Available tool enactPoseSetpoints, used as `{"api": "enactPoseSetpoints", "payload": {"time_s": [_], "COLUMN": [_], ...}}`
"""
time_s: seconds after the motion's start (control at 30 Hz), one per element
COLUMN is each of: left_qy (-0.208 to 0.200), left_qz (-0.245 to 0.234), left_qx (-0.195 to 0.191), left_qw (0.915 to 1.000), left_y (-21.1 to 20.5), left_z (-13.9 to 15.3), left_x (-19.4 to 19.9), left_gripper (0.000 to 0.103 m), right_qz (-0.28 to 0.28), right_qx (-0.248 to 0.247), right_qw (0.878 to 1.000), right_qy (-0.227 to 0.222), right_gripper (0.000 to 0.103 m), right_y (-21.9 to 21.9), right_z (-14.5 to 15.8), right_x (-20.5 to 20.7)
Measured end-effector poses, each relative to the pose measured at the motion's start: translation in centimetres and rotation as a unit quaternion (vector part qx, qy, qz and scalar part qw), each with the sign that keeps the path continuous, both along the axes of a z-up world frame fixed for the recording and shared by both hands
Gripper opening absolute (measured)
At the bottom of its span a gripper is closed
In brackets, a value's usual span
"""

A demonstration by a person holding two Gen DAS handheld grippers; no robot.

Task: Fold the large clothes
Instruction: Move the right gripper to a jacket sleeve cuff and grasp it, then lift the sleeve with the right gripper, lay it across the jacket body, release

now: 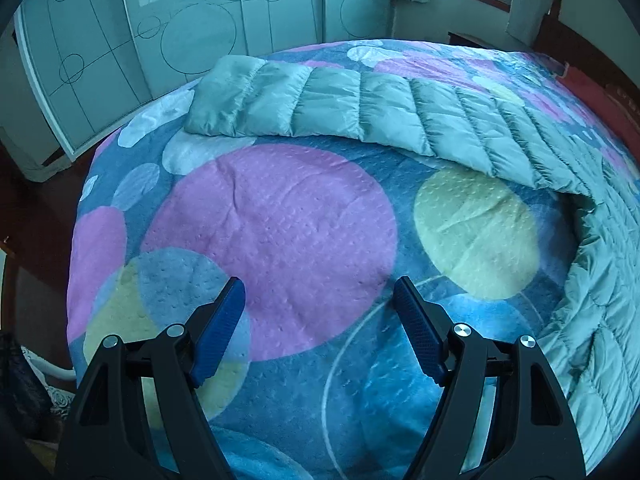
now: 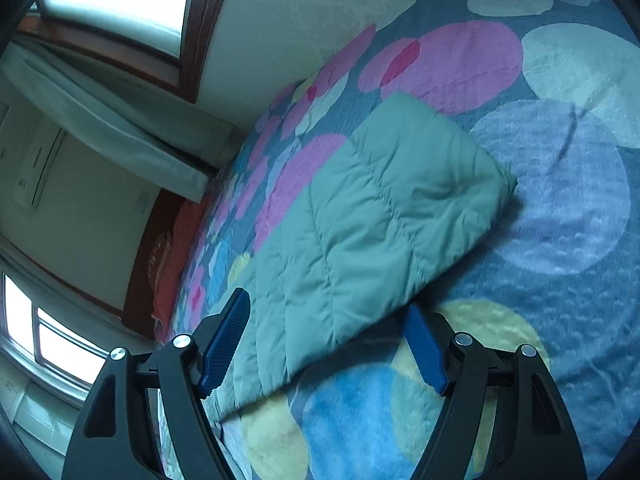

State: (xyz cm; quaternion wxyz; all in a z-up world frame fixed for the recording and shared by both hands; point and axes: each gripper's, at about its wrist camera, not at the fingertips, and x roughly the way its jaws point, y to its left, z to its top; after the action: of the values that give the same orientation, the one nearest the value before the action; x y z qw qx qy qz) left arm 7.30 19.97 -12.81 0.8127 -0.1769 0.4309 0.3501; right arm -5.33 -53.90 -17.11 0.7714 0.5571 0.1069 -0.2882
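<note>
A pale green quilted down garment (image 1: 360, 108) lies flat on the bed, stretching ahead of the left gripper (image 1: 320, 300) and curving to its right. Its stitched padded panels run crosswise. One folded end (image 2: 400, 200) lies just ahead of the right gripper (image 2: 328, 312), untouched.

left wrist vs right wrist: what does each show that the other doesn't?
Only the left wrist view: pale wardrobe doors with circle outlines, and the open left hand-held gripper over bare bedspread.

Only the right wrist view: a red pillow by the dark headboard, and the open right hand-held gripper with the garment lying between its fingers.

Both: the grey-green quilted puffer garment on the circle-patterned bedspread.
</note>
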Motion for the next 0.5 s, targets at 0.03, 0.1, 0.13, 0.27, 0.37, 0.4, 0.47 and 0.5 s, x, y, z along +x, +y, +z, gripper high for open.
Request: {"api": "enactPoseSetpoints", "payload": {"time_s": [0.03,0.1,0.13,0.27,0.37,0.4,0.47,0.5], "left_qy": [0.0,0.008,0.011,0.014,0.017,0.018,0.018,0.018], "left_qz": [0.002,0.004,0.005,0.006,0.006,0.006,0.011,0.013], "left_qx": [0.004,0.009,0.012,0.012,0.019,0.02,0.025,0.027], "left_qw": [1.0,0.9999,0.9999,0.9998,0.9997,0.9996,0.9995,0.9994], "left_y": [0.1,0.2,0.3,0.7,1.0,1.1,1.5,1.6], "left_z": [0.0,0.0,0.0,-0.2,-0.1,-0.1,-0.1,-0.1], "left_x": [0.1,0.2,0.3,0.4,0.4,0.5,0.5,0.5], "left_gripper": [0.08,0.083,0.084,0.089,0.09,0.09,0.09,0.09], "right_qz": [-0.009,-0.019,-0.026,-0.039,-0.033,-0.028,-0.009,0.004], "right_qx": [0.0,-0.005,-0.007,0.008,0.004,-0.009,-0.046,-0.065], "right_qw": [1.0,1.0,1.0,0.999,0.999,0.999,0.999,0.998], "right_qy": [-0.006,-0.01,-0.01,-0.003,0.01,0.016,0.024,0.027], "right_gripper": [0.074,0.072,0.07,0.028,0.012,0.01,0.008,0.008], "right_y": [-0.4,-1.1,-1.3,-3.0,-3.9,-3.8,-3.1,-2.7], "right_z": [0.0,-0.1,0.0,-0.7,-0.4,0.2,1.8,2.7], "right_x": [0.0,0.2,0.2,0.4,0.5,0.7,1.1,1.9]}}
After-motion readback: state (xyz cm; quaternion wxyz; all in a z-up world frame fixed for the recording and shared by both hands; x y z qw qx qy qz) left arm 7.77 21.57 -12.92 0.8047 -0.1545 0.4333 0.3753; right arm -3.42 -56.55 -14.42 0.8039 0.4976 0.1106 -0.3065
